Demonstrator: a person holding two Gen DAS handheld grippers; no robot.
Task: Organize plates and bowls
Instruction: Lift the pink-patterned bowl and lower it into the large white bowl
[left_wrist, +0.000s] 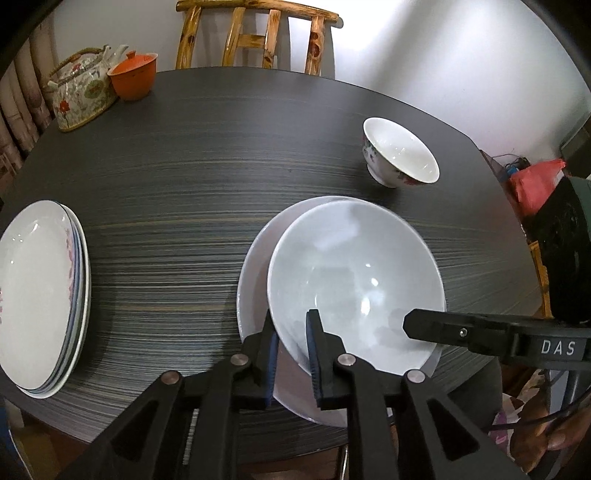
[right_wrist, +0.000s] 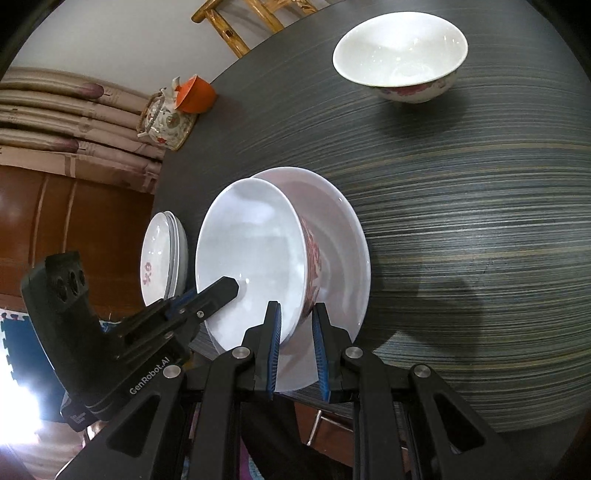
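- A floral teapot (left_wrist: 79, 96) stands at the table's (left_wrist: 207, 177) far left edge.
- An orange lidded cup (left_wrist: 133, 75) sits just beside it.
- A wooden chair (left_wrist: 255, 35) stands behind the dark table.
- A red bag (left_wrist: 535, 181) lies right.

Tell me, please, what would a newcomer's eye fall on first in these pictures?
The large white ceramic bowl with red flowers outside, resting on a white round plate at the near edge of the dark striped table, draws the eye. The left claw and right claw both straddle its rim. Far off, an orange lidded cup glows at the back-left corner.
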